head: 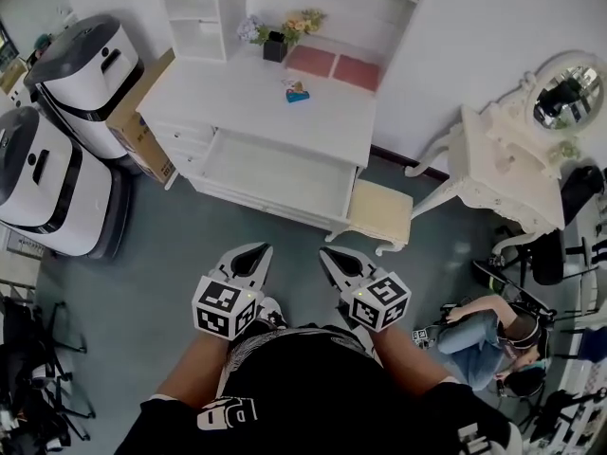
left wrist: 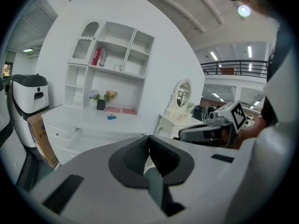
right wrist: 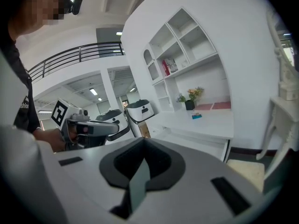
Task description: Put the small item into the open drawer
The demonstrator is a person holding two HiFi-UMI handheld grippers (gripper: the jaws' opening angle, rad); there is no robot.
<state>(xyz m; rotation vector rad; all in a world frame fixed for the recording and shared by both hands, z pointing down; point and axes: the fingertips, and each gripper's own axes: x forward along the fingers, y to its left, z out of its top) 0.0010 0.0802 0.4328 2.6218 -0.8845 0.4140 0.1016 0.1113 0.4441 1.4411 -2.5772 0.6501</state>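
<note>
A small blue item lies on the top of the white desk, in front of a black flower pot. The desk's wide drawer stands pulled out below it. Both grippers hover low over the floor, well short of the desk. My left gripper is shut with nothing in it, and my right gripper is shut and empty too. The left gripper view shows the blue item far ahead of the jaw tips. In the right gripper view the blue item also lies far beyond the tips.
A cream stool stands at the drawer's right corner, a white vanity table with a mirror farther right. Two white machines and a cardboard box stand to the left. A person sits on the floor at right.
</note>
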